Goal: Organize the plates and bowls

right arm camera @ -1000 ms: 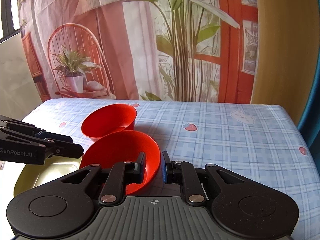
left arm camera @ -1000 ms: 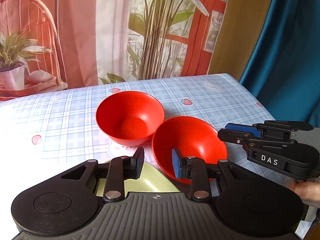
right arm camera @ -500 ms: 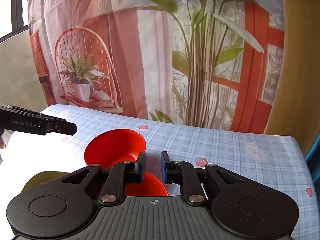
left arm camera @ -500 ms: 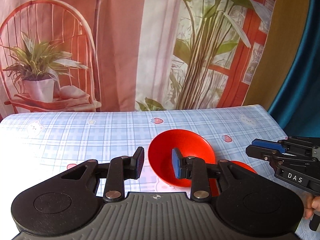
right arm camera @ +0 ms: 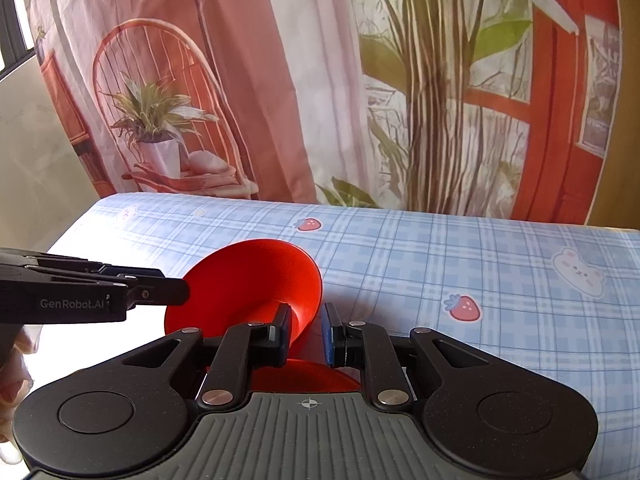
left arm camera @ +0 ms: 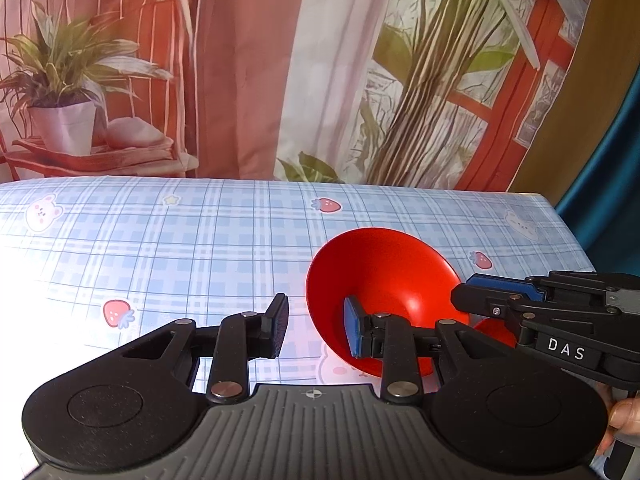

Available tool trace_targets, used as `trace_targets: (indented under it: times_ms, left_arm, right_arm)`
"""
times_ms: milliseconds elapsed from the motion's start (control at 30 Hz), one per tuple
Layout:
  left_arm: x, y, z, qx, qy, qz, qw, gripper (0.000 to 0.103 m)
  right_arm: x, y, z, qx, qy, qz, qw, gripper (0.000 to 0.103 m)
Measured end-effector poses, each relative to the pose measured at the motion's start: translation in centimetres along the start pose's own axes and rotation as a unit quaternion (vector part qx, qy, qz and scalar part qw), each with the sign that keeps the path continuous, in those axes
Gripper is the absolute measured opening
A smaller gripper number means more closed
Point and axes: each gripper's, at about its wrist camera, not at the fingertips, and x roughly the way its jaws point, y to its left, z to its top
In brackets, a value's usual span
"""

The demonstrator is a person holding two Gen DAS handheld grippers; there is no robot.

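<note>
A red bowl point(left arm camera: 384, 276) stands tilted on the checked tablecloth; it also shows in the right wrist view point(right arm camera: 248, 280). My left gripper point(left arm camera: 314, 330) is open, its jaws astride the bowl's left rim, one finger inside and one outside. My right gripper point(right arm camera: 306, 334) is open with a narrow gap astride the bowl's right rim. A second red bowl point(left arm camera: 494, 332) lies below, mostly hidden; its rim shows in the right wrist view point(right arm camera: 308, 376). Neither gripper is closed on anything.
The table point(left arm camera: 200, 240) has a blue checked cloth with strawberry and bear prints. A printed curtain point(left arm camera: 320, 60) hangs behind its far edge. The table's right edge point(left arm camera: 568, 224) borders a blue drape.
Both grippers moved forward and closer to the far red bowl. The bowl now stands tilted with both grippers straddling its rim. The yellow-green plate has left both views.
</note>
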Motion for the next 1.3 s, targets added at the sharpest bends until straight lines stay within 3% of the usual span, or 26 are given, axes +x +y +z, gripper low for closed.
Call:
trace_targets:
  times_ms: [467,667,1300]
  left_arm:
    - [1.0,0.5,-0.6,-0.017,0.007,-0.034,0.9992,0.027]
    - [0.3,0.3,-0.4,-0.016,-0.006,-0.026,0.9995,0.027]
    - [-5.4,-2.5,0.4,0.025,-0.058,-0.014,0.9979,0.027]
  right_arm:
    - [1.3,0.2,-0.2,0.004,0.011,0.004,1.0,0.013]
    - [0.8,0.6,0.2,0.0,-0.004,0.003,1.0,0.012]
    - [-5.1,2.2,1.8,-0.02,-0.056,-0.001,0.998,0.012]
